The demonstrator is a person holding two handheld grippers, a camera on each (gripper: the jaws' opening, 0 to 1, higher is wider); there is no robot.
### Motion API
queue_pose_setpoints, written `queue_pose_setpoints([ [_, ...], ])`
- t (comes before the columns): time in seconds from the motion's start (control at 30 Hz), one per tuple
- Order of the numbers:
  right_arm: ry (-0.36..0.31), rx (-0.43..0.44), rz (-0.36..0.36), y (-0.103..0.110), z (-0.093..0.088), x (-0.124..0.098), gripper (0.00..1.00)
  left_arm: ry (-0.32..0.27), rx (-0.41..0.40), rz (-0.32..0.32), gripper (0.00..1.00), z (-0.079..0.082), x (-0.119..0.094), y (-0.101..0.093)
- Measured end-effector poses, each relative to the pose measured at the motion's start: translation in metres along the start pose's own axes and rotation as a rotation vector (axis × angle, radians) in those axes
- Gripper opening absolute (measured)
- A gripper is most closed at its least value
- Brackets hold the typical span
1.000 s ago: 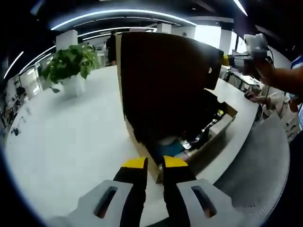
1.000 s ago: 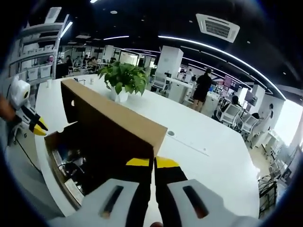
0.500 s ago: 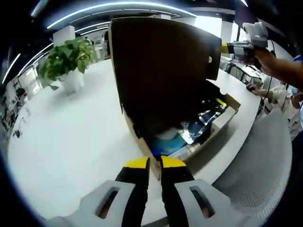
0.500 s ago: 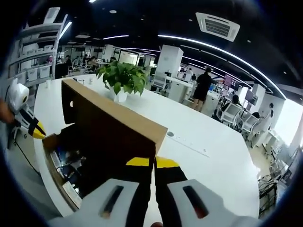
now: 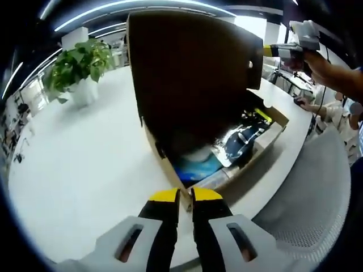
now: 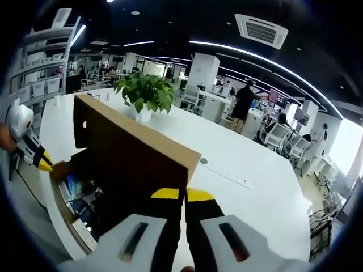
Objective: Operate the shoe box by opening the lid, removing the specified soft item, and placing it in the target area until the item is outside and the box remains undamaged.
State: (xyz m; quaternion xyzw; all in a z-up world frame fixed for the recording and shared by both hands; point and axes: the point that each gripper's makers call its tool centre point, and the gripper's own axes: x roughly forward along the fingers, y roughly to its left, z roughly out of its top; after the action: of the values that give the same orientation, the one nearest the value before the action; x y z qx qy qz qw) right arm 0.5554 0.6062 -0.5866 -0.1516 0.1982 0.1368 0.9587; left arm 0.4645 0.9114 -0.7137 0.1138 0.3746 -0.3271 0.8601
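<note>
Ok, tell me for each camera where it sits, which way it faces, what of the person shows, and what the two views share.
Left gripper view: rides the left gripper, jaws shut at the near corner of the shoe box; faces the raised lid's dark inner side and the box contents. The right gripper and a forearm show at upper right.
Right gripper view: rides the right gripper, jaws shut on the lid edge; faces across the white table into the office. The left gripper shows at left.
Shared: box, lid, table, potted plant.
</note>
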Motion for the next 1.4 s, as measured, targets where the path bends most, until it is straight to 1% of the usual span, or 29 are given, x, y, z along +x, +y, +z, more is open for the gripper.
queue_pose_setpoints([
  [0.23, 0.01, 0.016, 0.003, -0.009, 0.004, 0.016, 0.0, -0.001, -0.002, 0.0, 0.04, 0.0, 0.0, 0.001],
  [0.6, 0.034, 0.05, 0.006, -0.018, 0.004, 0.037, 0.0, -0.007, -0.012, -0.002, 0.04, 0.0, -0.001, 0.0],
  [0.93, 0.054, 0.053, 0.009, -0.024, 0.001, 0.056, 0.0, 0.0, -0.008, -0.004, 0.04, -0.001, 0.0, 0.001],
  [1.4, 0.089, 0.069, 0.006, -0.034, -0.011, 0.09, 0.0, 0.001, 0.003, -0.018, 0.04, -0.001, 0.0, 0.0],
])
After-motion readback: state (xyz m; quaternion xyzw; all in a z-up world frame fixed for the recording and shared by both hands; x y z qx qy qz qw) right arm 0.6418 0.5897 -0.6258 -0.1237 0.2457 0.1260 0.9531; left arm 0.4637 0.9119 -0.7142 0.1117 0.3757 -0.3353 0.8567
